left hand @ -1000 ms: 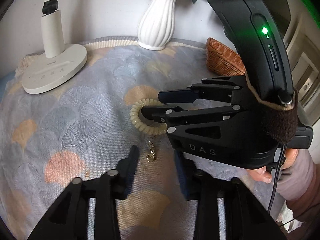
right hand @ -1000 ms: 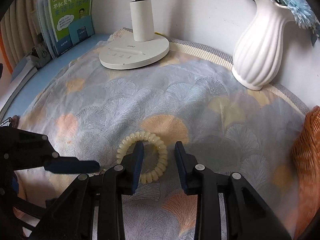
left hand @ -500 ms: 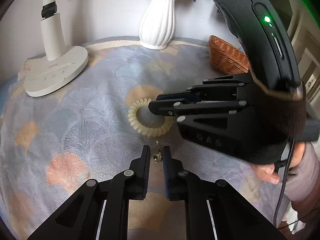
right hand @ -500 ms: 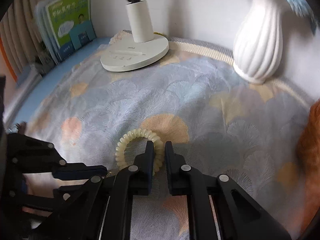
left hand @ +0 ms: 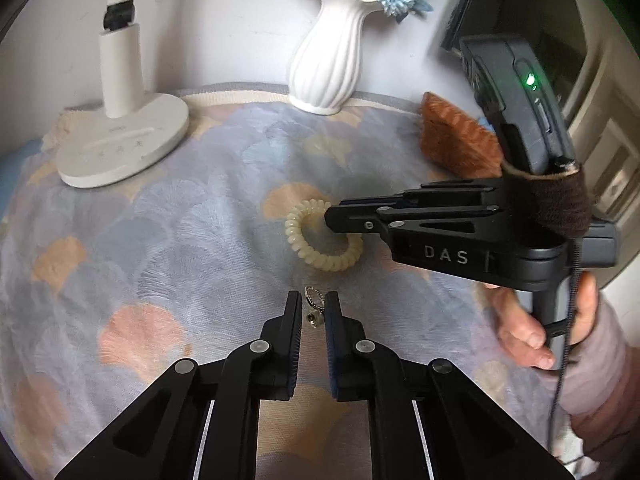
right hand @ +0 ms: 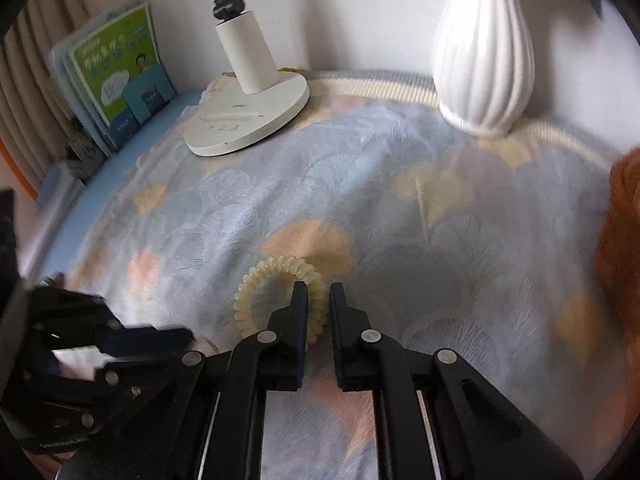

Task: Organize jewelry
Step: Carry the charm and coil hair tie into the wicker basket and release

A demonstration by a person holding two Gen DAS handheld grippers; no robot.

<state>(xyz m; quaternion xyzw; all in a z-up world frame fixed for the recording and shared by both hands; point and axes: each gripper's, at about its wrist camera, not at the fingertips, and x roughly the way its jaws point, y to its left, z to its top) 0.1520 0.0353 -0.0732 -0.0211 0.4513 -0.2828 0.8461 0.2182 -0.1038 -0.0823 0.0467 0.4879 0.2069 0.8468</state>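
Left claw [left hand: 313, 312] pinches earring [left hand: 313, 307] – right claw [right hand: 319, 294] grips coil bracelet [right hand: 280, 272]

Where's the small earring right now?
In the left wrist view, the earring sits between the left gripper fingertips, just in front of the cream coil hair tie on the tablecloth.

A soft matt cloth [left hand: 168, 240] printed with fan shapes is seen across the frame. A glossy ribbed ceramic vase [right hand: 486, 52] stands upper right, a smooth matt plastic lamp [right hand: 248, 120] upper left. The coil band [left hand: 320, 236] looks like shiny plastic, the earring [left hand: 313, 306] metallic, the basket [left hand: 456, 140] woven.
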